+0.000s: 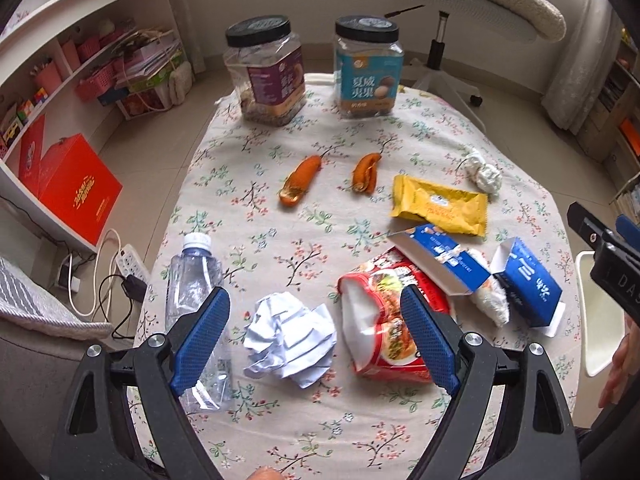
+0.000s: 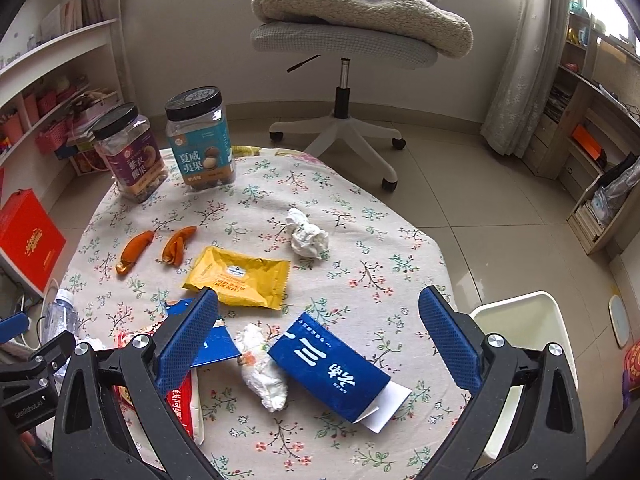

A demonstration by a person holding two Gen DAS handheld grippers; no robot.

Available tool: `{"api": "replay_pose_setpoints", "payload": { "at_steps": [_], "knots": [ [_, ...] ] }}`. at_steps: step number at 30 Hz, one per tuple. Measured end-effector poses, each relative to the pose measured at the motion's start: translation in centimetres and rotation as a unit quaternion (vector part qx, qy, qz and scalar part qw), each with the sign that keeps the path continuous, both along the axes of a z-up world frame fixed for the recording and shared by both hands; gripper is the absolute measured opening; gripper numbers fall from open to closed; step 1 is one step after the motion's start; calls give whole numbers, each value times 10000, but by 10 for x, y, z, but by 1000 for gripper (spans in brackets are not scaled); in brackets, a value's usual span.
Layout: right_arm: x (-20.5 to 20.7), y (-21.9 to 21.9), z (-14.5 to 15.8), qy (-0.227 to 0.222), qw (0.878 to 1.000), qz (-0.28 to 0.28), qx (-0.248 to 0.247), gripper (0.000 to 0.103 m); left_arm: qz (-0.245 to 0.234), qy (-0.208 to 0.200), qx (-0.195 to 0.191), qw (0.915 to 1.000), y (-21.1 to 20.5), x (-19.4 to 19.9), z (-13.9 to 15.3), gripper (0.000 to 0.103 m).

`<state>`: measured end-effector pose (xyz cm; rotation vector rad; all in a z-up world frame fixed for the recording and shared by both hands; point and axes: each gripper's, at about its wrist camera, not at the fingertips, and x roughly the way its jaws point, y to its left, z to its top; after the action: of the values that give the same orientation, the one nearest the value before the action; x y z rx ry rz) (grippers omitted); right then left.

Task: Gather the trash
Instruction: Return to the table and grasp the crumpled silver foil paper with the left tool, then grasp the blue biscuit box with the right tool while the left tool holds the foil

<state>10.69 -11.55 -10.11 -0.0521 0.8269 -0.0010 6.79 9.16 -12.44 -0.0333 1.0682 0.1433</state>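
Trash lies on a floral tablecloth [image 1: 320, 216]. My left gripper [image 1: 316, 340] is open above a crumpled white paper ball [image 1: 290, 340], with a clear plastic bottle [image 1: 192, 292] at its left and a red noodle packet [image 1: 384, 320] at its right. My right gripper [image 2: 320, 340] is open above a blue carton [image 2: 332, 368] and a crumpled tissue [image 2: 264, 372]. A yellow wrapper [image 2: 240, 276], two orange peels [image 2: 134, 252] [image 2: 178, 246], a second tissue wad [image 2: 306, 236] and an opened blue box [image 1: 440, 260] also lie on the cloth.
Two black-lidded snack jars [image 1: 266, 72] [image 1: 368, 68] stand at the far edge. A white bin [image 2: 524, 332] sits off the table's right side. An office chair [image 2: 344, 48] stands behind. Shelves [image 1: 60, 60], a red box [image 1: 76, 188] and a power strip [image 1: 128, 260] are at left.
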Motion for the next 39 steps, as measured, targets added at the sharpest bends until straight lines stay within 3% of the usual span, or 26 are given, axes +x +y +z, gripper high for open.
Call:
{"api": "replay_pose_setpoints", "payload": {
  "at_steps": [4, 8, 11, 16, 18, 22, 29, 36, 39],
  "knots": [
    [4, 15, -7, 122, 9998, 121, -22, 96, 136, 415, -190, 9989, 20, -4, -21, 85],
    [10, 23, -15, 285, 9994, 174, 10, 96, 58, 601, -138, 9981, 24, -7, -33, 84],
    [13, 27, -22, 426, 9989, 207, 31, 96, -2, 648, -170, 9978, 25, -8, -37, 76],
    [15, 35, -33, 645, 9972, 361, -82, 96, -209, 926, -264, 9951, 24, -4, -53, 46],
    [16, 39, -38, 729, 9960, 510, -108, 96, -229, 969, -360, 9944, 25, -3, -56, 22],
    [20, 47, -48, 1141, 9882, 999, 193, 96, -302, 754, -570, 9951, 28, -4, -44, 19],
    [48, 53, -76, 1974, 9664, 1172, 1159, 96, -401, 182, -1047, 9935, 35, -7, -1, 19],
    [73, 61, -106, 2539, 9457, 1173, 1654, 96, -444, -259, -1209, 9913, 44, -8, 28, 19],
    [75, 66, -112, 2571, 9458, 1215, 1569, 96, -420, -238, -1240, 9911, 46, -5, 27, 19]
  ]
}}
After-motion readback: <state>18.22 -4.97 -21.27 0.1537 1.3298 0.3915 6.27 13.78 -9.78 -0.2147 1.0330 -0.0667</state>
